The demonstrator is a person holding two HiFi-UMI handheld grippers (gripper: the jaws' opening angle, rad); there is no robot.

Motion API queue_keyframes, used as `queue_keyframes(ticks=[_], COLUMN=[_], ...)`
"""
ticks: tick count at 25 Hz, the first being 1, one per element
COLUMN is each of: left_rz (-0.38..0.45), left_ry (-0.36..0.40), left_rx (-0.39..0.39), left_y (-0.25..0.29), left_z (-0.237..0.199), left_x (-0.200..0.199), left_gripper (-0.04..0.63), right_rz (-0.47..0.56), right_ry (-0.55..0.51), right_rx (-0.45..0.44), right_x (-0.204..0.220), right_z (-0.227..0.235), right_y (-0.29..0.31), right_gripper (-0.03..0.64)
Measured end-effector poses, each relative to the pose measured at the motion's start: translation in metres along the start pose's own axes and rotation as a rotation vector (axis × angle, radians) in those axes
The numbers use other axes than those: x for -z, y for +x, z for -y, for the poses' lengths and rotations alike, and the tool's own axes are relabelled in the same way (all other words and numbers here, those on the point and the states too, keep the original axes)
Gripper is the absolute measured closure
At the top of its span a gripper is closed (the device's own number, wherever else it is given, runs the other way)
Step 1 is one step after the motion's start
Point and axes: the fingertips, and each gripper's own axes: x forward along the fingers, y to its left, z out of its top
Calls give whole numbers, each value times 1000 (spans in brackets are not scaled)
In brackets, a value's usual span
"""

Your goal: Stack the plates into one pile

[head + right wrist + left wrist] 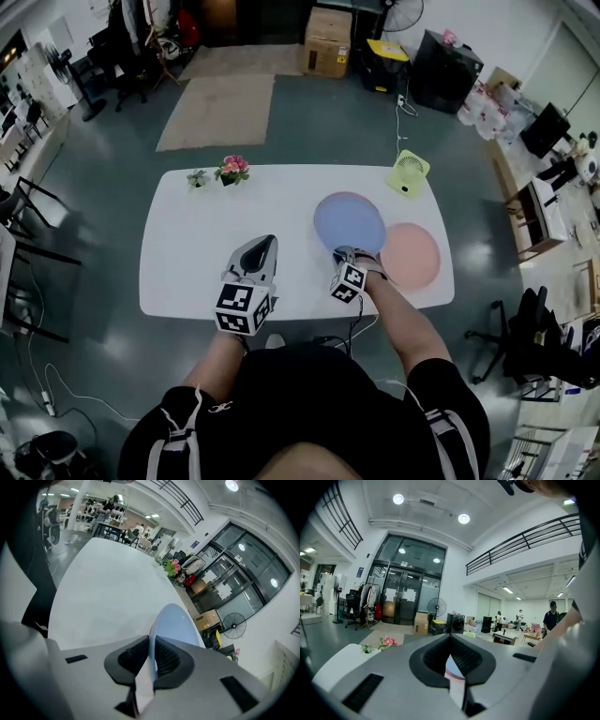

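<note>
- Clamping the near rim of the blue plate (pixel 349 223) in the right tongs (pixel 344 255), pads closed on the thin edge and pointing steeply down at the white table (pixel 216 253).
- Holding the left tongs (pixel 264 244) pressed together on nothing, above bare table well to the left of the plates.
- Judging the blue plate light and stiff, probably plastic or melamine: round, shallow, smooth, evenly coloured, with a low upturned lip.
- Expecting a slick surface, likely to pivot or slip out of a one-sided pinch; taking a deeper bite across the lip looks safer than a fingertip hold.
- Reading the pink plate (pixel 411 256) as the same make, lying flat just right of the blue one, edges touching or overlapping; cannot tell which.
- Treating both as unlikely to shatter, yet apt to skid and clatter on the glossy tabletop when set down.
- Noting the green fan (pixel 408 173) and the small flowers (pixel 233 169) at the far edge, well apart from both plates.
</note>
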Motion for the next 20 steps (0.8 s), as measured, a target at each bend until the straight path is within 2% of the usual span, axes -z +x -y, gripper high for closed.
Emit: queue_keyframes(ticks=[5,7,8,11,14,17,20], left_rz=[-8,-8,-7,-5,-5,2,16], left_ry=[-6,-4,-4,-5,-6,-1,4], left_rx=[-24,-32,-34,-32,-22,-9,1], left_y=[-3,-4,-3,-1,3,6,8], left_z=[-4,-7,-9,-12,-11,-13,-15], left_x=[2,2,1,-1,-3,-8,-12], left_gripper=[583,583,583,583,583,583,583], right_rz=[-38,-16,7,114,254,438,618], right_ry=[26,94,139,293,482,684,835], right_rx=[9,-3,-14,-5,66,195,353], right_x=[15,12,7,-16,-44,-75,-95], right_z=[-1,1,3,19,51,93,130], right_y=[16,14,10,-15,-51,-101,-159], right_gripper=[557,537,500,477,477,504,593])
